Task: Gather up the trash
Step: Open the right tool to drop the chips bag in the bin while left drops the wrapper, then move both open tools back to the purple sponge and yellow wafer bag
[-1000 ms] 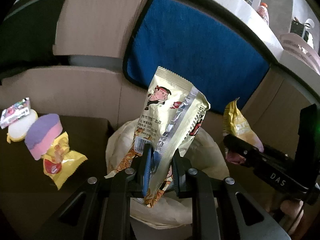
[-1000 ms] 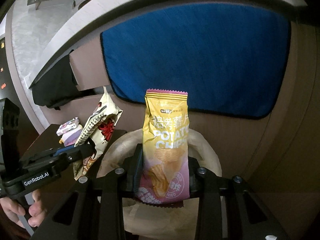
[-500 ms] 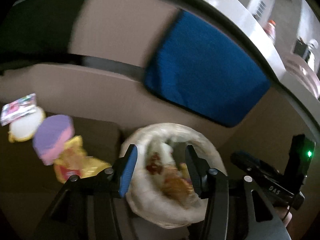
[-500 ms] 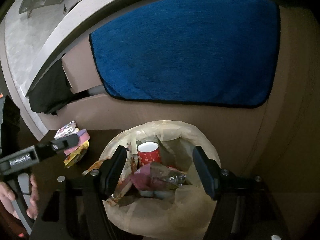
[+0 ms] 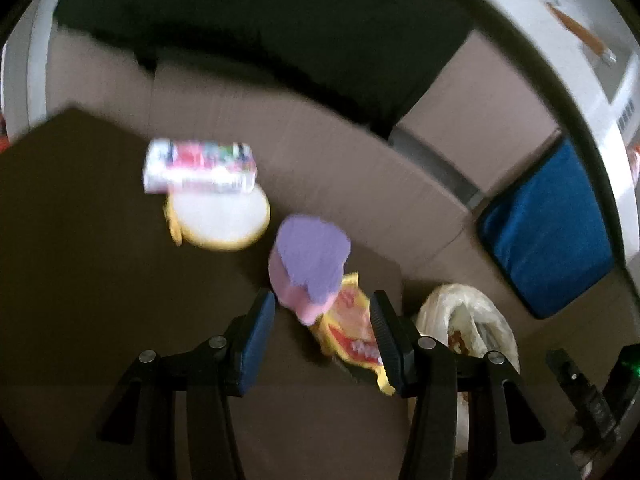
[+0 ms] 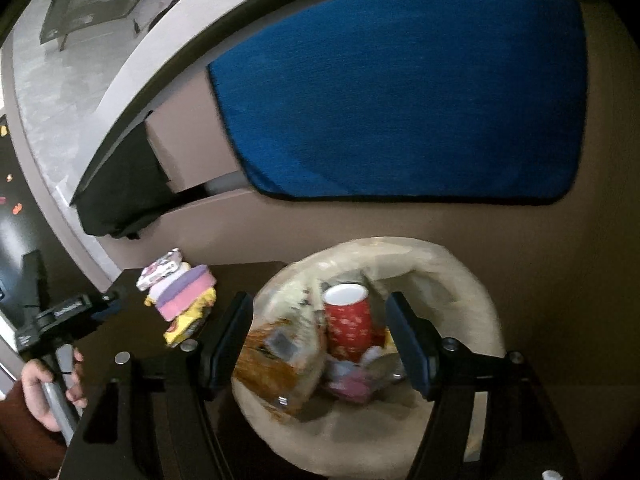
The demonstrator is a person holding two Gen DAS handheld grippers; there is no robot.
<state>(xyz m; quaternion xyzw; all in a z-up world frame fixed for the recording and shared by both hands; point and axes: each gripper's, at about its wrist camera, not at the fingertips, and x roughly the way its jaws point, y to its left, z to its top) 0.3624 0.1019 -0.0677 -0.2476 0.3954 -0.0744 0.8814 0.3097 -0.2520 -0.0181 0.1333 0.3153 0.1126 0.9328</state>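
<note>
With both grippers spread and empty, the left gripper point(image 5: 322, 330) risks pinching the purple sponge point(image 5: 310, 260) resting on the yellow wrapper point(image 5: 352, 332) instead of the wrapper alone.

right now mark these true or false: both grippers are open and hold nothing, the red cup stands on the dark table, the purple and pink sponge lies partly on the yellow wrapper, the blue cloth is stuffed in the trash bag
1. Both grippers are open and hold nothing. True: the left gripper and right gripper stand wide, pads touching nothing.
2. The red cup stands on the dark table. False: it sits inside the trash bag.
3. The purple and pink sponge lies partly on the yellow wrapper. True.
4. The blue cloth is stuffed in the trash bag. False: it hangs on the surface behind the bag.
</note>
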